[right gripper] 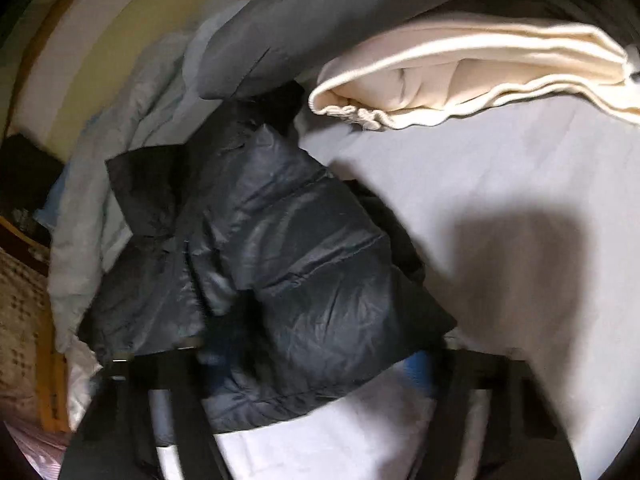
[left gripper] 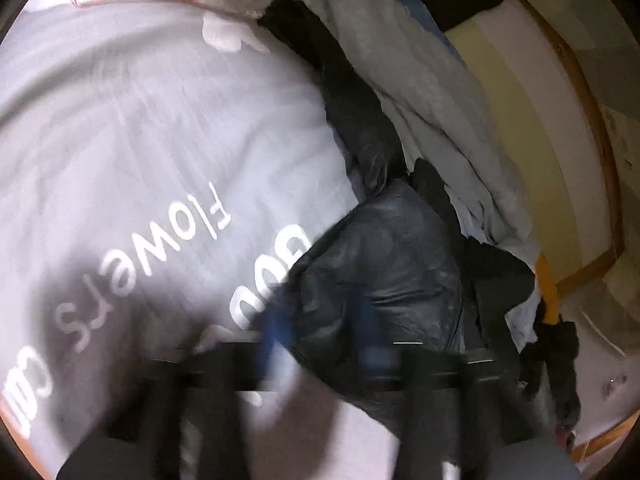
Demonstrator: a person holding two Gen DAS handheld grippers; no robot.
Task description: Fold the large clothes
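Observation:
A black puffer jacket point(left gripper: 380, 256) lies crumpled on a grey bedcover point(left gripper: 140, 140) printed with white lettering. In the left wrist view my left gripper point(left gripper: 324, 326) is blurred, its blue fingers point(left gripper: 276, 332) closed on the jacket's near edge. In the right wrist view the same jacket point(right gripper: 288, 240) spreads over the pale cover point(right gripper: 500, 200). My right gripper point(right gripper: 318, 360) has its blue fingers point(right gripper: 420, 364) either side of the padded hem, gripping the thick fabric. The hem hides most of both fingers.
A folded cream garment point(right gripper: 460, 76) and a grey one point(right gripper: 320, 20) lie at the far side. Pale grey-blue clothes point(left gripper: 432, 92) are heaped beside the jacket. A wooden bed frame point(left gripper: 600, 152) curves along the right, with an orange item point(left gripper: 548, 288) near it.

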